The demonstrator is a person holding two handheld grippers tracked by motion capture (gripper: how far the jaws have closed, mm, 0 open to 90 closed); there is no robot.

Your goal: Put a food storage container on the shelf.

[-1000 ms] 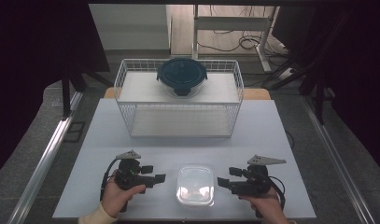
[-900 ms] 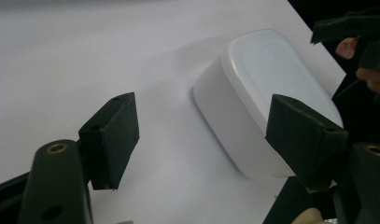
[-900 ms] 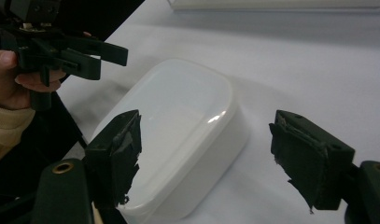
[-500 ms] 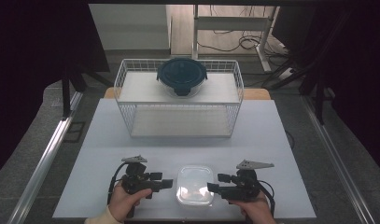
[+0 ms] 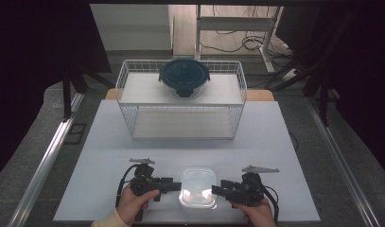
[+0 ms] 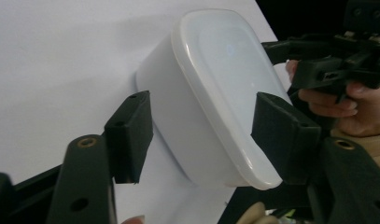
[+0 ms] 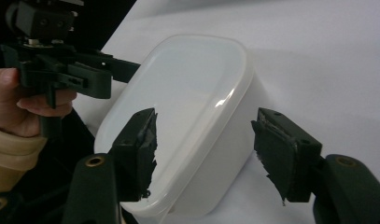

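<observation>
High view: compared with a second earlier, both hands have come in from either side toward the white container (image 5: 197, 187) at the near edge of the tabletop (image 5: 109, 142); left hand-held gripper (image 5: 173, 185) now at its left wall, right hand-held gripper (image 5: 218, 190) at its right wall. Both pairs of jaws have just been closing, with the container's ends between them. Judgement: a two-sided grasp is being set up, probably to lift or steady the container; not yet clamped.

Largest to smallest:
- Tabletop: flat, matte, pale grey-white sheet.
- Wire basket (image 5: 128, 118): white, open grid, box-shaped, at the far side; a round dark-lidded glass bowl (image 5: 184, 78) rests on top.
- Container: translucent white plastic, rounded-rectangle form, smooth glossy lid with raised rim.
- Jaw pads: black blocks.

Left gripper view: left hand-held gripper (image 6: 201, 135) half-wide, one pad at the lid rim, the other clear of the wall.
Right gripper view: right hand-held gripper (image 7: 204, 149) half-wide, straddling the container's corner, far pad not touching; pad facings torn and ragged.
</observation>
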